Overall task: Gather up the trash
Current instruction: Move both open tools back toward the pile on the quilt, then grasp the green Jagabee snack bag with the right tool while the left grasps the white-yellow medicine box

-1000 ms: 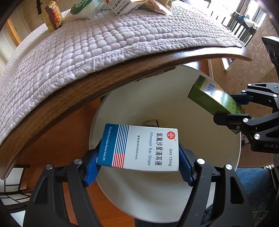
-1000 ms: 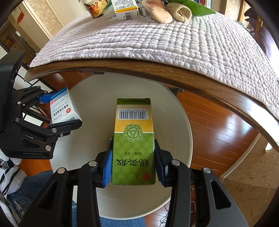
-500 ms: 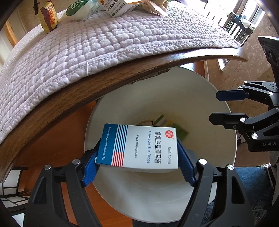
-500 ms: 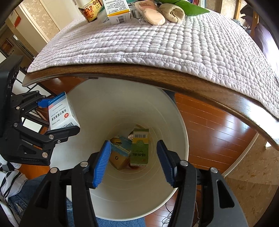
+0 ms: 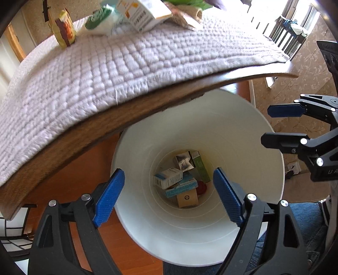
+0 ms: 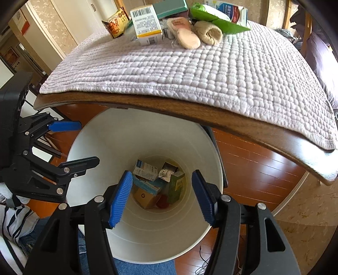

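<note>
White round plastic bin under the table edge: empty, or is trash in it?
Not empty. The white round plastic bin holds several small cartons on its bottom, well below the rim.

Daylight was strong through my windows [image 5: 304,23], blowing them out to white. The wooden floor [image 6: 262,160] carried glare streaks, and the bin [image 5: 243,131] sat shaded under the table edge. My fisheye bent everything toward dark corners; the quilted cloth [image 5: 105,69] looked slightly smeared.

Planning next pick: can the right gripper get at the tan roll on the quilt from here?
Probably yes. The right gripper is open and empty over the bin; the tan roll lies exposed on the quilt, only a green packet behind it.
</note>
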Tool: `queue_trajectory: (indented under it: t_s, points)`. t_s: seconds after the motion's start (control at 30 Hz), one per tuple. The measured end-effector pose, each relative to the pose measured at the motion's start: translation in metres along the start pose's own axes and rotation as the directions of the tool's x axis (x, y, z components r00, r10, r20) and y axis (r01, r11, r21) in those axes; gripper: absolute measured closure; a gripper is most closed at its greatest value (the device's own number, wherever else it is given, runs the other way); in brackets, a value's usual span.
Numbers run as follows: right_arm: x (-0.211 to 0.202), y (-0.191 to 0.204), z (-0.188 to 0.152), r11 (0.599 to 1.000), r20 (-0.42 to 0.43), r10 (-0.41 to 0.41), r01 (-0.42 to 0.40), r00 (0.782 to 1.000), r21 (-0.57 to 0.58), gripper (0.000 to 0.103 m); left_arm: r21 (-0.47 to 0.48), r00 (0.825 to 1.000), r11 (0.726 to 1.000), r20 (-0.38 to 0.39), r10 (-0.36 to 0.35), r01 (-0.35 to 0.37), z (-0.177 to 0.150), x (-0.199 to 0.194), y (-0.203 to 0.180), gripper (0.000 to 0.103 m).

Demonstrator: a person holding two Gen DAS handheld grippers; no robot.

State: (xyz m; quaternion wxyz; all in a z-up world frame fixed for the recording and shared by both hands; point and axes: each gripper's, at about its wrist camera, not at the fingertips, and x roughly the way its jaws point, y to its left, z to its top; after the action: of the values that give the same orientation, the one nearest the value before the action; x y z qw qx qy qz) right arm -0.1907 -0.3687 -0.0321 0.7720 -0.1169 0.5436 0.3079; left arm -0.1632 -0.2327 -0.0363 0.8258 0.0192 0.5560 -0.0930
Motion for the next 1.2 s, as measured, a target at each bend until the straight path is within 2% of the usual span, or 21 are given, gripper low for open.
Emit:
queue_trajectory:
  t_s: [0.1, 0.2, 0.23, 0.27, 0.33, 0.4, 0.43, 0.47, 0.53, 0.63, 0.77, 0.93, 1.0, 1.2]
  points:
    - [-0.027, -0.002, 0.006, 1.000, 0.061, -0.014, 0.014, 0.998, -0.007, 0.044, 0.026, 0.998, 1.000, 0.069, 0.002, -0.003, 0.004, -0.029, 0.000, 0.016]
    - [-0.058, -0.007, 0.018, 0.998, 0.151, -0.061, 0.063, 0.987, -0.006, 0.032, 0.045, 0.987, 0.999, 0.159, 0.023, -0.030, 0.011, -0.060, -0.001, 0.016]
    - [-0.068, -0.009, 0.023, 0.996, 0.190, -0.082, 0.084, 0.978, -0.004, 0.026, 0.042, 0.980, 0.998, 0.193, 0.040, -0.049, 0.015, -0.069, 0.000, 0.015]
    - [-0.075, -0.012, 0.027, 0.995, 0.222, -0.099, 0.102, 0.970, 0.000, 0.020, 0.036, 0.972, 0.997, 0.229, 0.061, -0.071, 0.018, -0.076, 0.001, 0.009]
    - [-0.087, -0.018, 0.040, 0.989, 0.277, -0.146, 0.150, 0.950, 0.008, 0.012, 0.037, 0.947, 0.993, 0.306, 0.093, -0.109, 0.024, -0.088, 0.002, 0.003]
    - [-0.092, -0.022, 0.057, 0.969, 0.309, -0.242, 0.248, 0.920, 0.019, 0.011, 0.057, 0.931, 0.986, 0.341, 0.128, -0.157, 0.035, -0.092, 0.001, 0.003]
    - [-0.093, -0.023, 0.066, 0.959, 0.327, -0.271, 0.283, 0.906, 0.010, 0.011, 0.075, 0.925, 0.979, 0.349, 0.154, -0.191, 0.041, -0.091, 0.000, 0.003]
    - [-0.093, -0.025, 0.074, 0.957, 0.339, -0.272, 0.290, 0.901, -0.001, 0.011, 0.100, 0.916, 0.970, 0.362, 0.172, -0.222, 0.047, -0.090, -0.002, 0.003]
    - [-0.090, -0.036, 0.092, 0.966, 0.340, -0.244, 0.257, 0.908, 0.010, 0.011, 0.148, 0.903, 0.950, 0.379, 0.203, -0.276, 0.058, -0.086, -0.009, 0.003]
    - [-0.083, -0.050, 0.124, 0.980, 0.322, -0.198, 0.194, 0.926, 0.045, 0.011, 0.210, 0.894, 0.920, 0.383, 0.235, -0.332, 0.077, -0.074, -0.010, 0.003]
    - [-0.067, -0.069, 0.164, 0.991, 0.295, -0.125, 0.103, 0.947, 0.088, 0.010, 0.261, 0.890, 0.898, 0.388, 0.239, -0.355, 0.097, -0.064, -0.013, 0.003]
    - [-0.042, -0.092, 0.198, 0.990, 0.244, -0.041, 0.007, 0.969, 0.138, 0.010, 0.307, 0.870, 0.858, 0.413, 0.270, -0.412, 0.112, -0.055, -0.015, 0.003]
    - [-0.034, -0.097, 0.206, 0.989, 0.231, -0.033, -0.001, 0.972, 0.148, 0.010, 0.318, 0.866, 0.848, 0.416, 0.277, -0.424, 0.117, -0.052, -0.014, 0.003]
    - [-0.009, -0.103, 0.225, 0.989, 0.186, -0.017, -0.010, 0.982, 0.145, 0.010, 0.354, 0.873, 0.830, 0.399, 0.282, -0.430, 0.128, -0.037, -0.011, 0.003]
